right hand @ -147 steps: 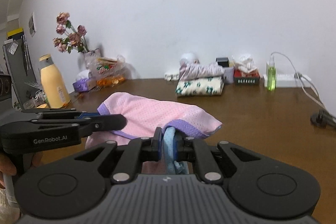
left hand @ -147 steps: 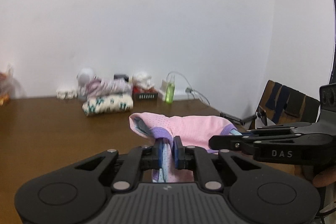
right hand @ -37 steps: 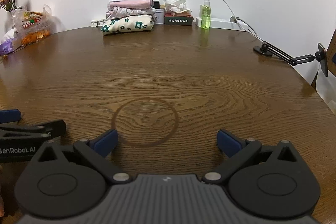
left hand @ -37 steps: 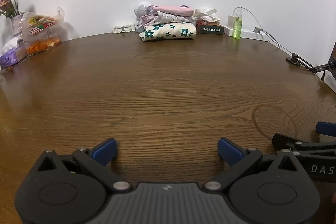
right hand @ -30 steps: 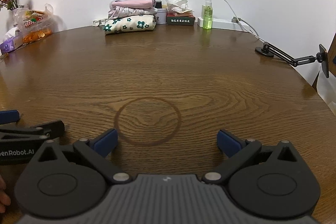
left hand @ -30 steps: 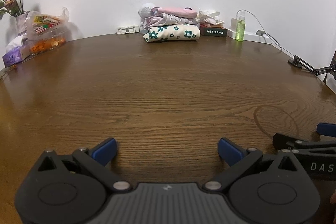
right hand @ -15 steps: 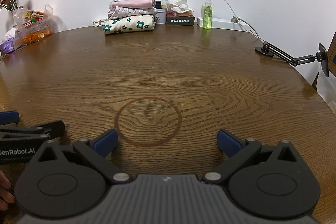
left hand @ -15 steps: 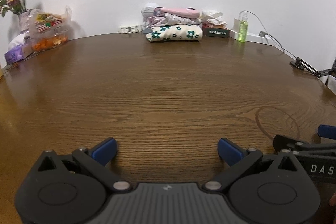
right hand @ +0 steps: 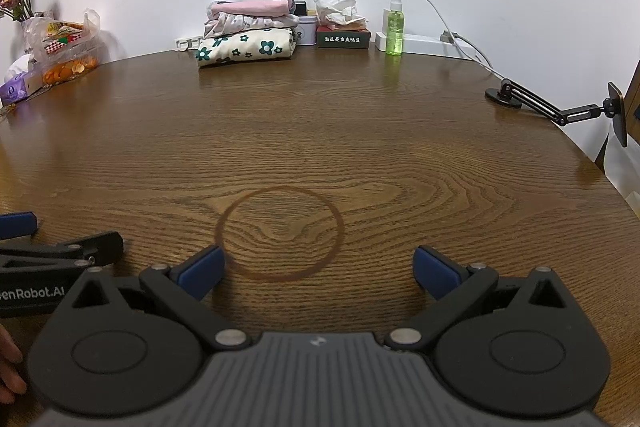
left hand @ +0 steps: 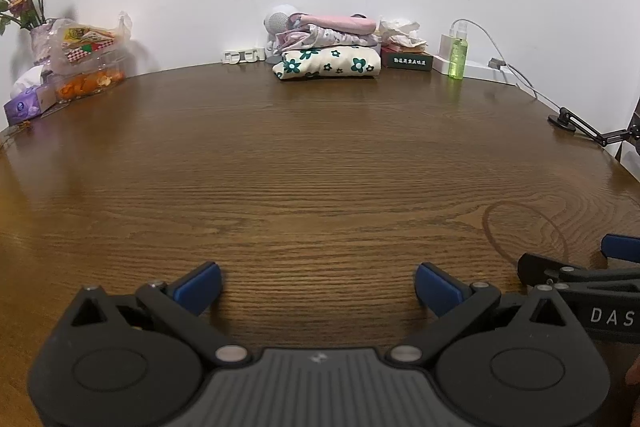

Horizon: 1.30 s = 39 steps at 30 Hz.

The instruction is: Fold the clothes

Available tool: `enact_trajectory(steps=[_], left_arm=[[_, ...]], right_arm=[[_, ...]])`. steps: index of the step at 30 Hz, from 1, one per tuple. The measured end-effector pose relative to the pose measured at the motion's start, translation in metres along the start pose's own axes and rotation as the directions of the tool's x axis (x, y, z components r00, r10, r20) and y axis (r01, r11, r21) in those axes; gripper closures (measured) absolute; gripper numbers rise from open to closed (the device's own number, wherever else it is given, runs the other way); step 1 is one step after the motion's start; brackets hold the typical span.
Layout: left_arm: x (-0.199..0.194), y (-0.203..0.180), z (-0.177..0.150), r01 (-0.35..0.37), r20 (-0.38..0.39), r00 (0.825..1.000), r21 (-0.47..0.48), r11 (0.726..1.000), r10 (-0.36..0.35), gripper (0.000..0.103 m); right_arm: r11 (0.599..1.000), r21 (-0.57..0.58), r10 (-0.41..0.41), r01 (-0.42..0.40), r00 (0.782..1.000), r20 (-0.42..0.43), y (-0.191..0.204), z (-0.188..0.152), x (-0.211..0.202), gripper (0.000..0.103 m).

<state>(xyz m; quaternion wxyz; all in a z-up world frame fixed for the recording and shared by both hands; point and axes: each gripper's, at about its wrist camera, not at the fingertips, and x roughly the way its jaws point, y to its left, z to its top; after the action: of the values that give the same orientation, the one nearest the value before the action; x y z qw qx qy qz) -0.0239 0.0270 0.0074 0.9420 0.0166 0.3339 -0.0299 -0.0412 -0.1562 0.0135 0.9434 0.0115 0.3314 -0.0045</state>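
A stack of folded clothes rests at the far edge of the brown wooden table, a pink garment on top, a floral cream one at the bottom. My left gripper is open near the table's front edge with nothing between its blue pads. Beside it, to the right, my right gripper is open too, over a dark ring stain. Each gripper shows at the edge of the other's view.
Along the back wall are a green spray bottle, a dark box with tissues, a white power strip with cable and a black phone-holder arm. Snack bags, a tissue box and dried flowers stand far left.
About five seconds ago both grippers were shut on a pink garment held up; now it tops the far stack and both are open. In the last second the left view shifted slightly.
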Motion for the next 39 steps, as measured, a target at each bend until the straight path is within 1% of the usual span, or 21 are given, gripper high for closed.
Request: enact_trajectory(steps=[39], left_arm=[[-0.0009,-0.0004,0.0016,-0.006,0.006,1.0,0.005,1.0,0.006,0.0]], right_arm=[[1.0,-0.002,-0.004,0.004,1.0,0.002,-0.0001,-0.0002,-0.0008,0.001]])
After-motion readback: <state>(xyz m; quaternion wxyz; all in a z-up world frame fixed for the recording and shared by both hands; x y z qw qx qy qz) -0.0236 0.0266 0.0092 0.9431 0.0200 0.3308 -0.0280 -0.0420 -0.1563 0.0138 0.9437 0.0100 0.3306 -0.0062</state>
